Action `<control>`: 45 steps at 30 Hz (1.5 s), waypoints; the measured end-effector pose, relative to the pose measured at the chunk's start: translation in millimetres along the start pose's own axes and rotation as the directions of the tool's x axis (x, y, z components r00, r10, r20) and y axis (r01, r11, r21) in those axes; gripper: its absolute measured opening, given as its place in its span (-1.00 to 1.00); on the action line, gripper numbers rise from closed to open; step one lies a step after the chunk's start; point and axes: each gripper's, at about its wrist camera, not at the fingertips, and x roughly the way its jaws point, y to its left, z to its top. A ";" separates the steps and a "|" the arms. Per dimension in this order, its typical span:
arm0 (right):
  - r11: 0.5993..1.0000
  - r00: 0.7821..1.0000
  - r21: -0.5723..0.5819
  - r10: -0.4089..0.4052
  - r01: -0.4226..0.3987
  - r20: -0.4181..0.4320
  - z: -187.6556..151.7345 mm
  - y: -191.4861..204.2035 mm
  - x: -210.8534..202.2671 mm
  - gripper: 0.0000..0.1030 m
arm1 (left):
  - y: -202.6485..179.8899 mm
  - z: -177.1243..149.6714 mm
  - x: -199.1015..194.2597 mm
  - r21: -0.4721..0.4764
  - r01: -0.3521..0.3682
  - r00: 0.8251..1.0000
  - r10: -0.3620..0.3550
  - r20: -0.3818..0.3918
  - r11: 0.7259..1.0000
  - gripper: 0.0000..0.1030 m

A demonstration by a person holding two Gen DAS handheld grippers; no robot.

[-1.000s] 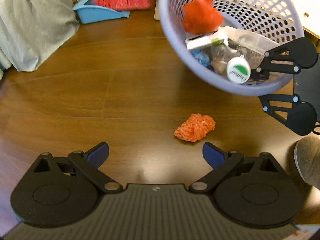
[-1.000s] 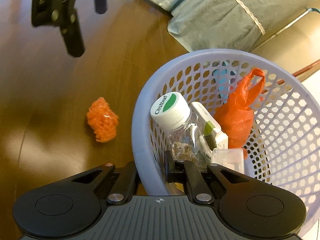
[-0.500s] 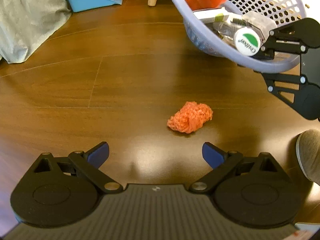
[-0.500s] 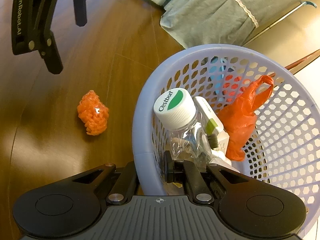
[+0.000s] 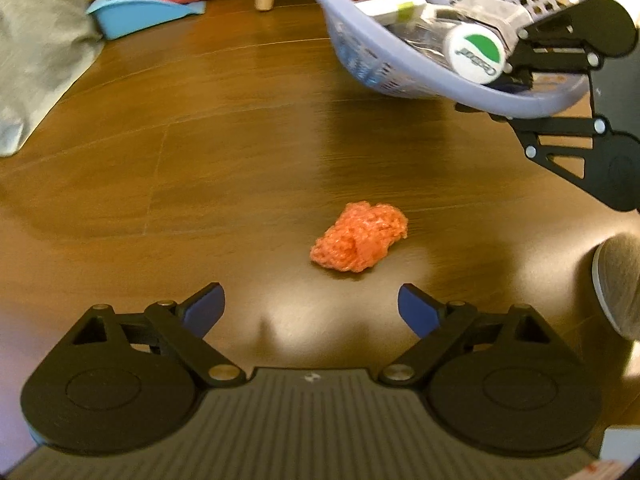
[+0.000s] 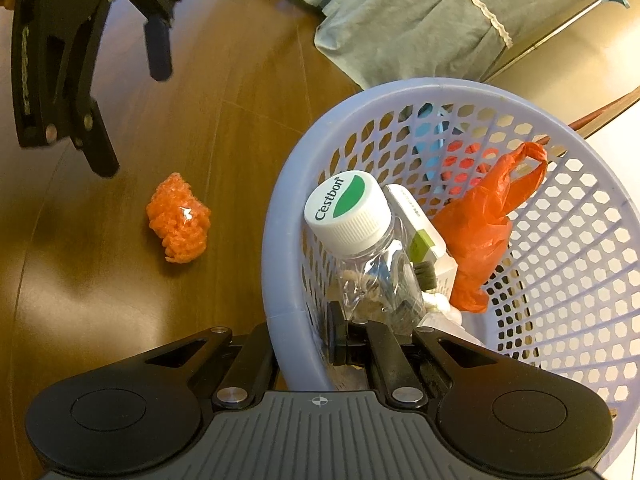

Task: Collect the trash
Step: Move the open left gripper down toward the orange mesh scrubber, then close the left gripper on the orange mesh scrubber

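Trash is what you see just past your left gripper (image 5: pixel 311 310): an orange crumpled wad (image 5: pixel 359 242) lies on the brown wood floor (image 5: pixel 200 152), a little right of the middle of the left wrist view and slightly beyond the blue pads (image 5: pixel 416 308). Your left jaws stand wide apart with nothing between them, and they have just been narrowing a little. In the right wrist view the same wad sits at middle left, apart from the basket. Your right gripper (image 6: pixel 316 344) is clenched on the near rim of the lavender mesh basket (image 6: pixel 276 240), which fills the right half of that view. Inside it lie a clear bottle with a white and green cap (image 6: pixel 347 208), a small white carton (image 6: pixel 420 236) and an orange plastic bag (image 6: pixel 484 228). At the upper left of the left wrist view you have a blue dustpan (image 5: pixel 136 16) and a grey cloth (image 5: pixel 36 48)
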 end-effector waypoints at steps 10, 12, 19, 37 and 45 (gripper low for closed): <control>1.000 1.000 -0.008 0.004 -0.003 0.012 -3.8 0.6 -0.7 -0.95 | -21.6 23.9 27.9 0.135 0.047 0.999 -0.045 -0.015 0.990 0.45; 1.000 1.000 -0.019 0.002 -0.002 0.016 -4.9 1.9 -1.0 -0.95 | -24.1 27.9 32.5 0.154 0.051 0.999 -0.049 -0.015 0.987 0.45; 1.000 1.000 -0.014 0.007 -0.006 0.022 -6.2 1.4 -2.1 -0.95 | -26.3 33.8 47.6 0.184 0.072 0.997 -0.066 -0.039 0.980 0.28; 1.000 1.000 -0.013 0.009 -0.008 0.026 -8.9 0.5 -1.9 -0.95 | -28.3 36.5 57.3 0.178 0.099 0.993 -0.087 -0.074 0.979 -0.31; 1.000 0.999 -0.017 0.013 -0.012 0.030 -9.1 1.7 -2.4 -0.95 | -15.5 22.9 45.8 0.122 0.074 0.994 -0.063 -0.089 0.990 -0.37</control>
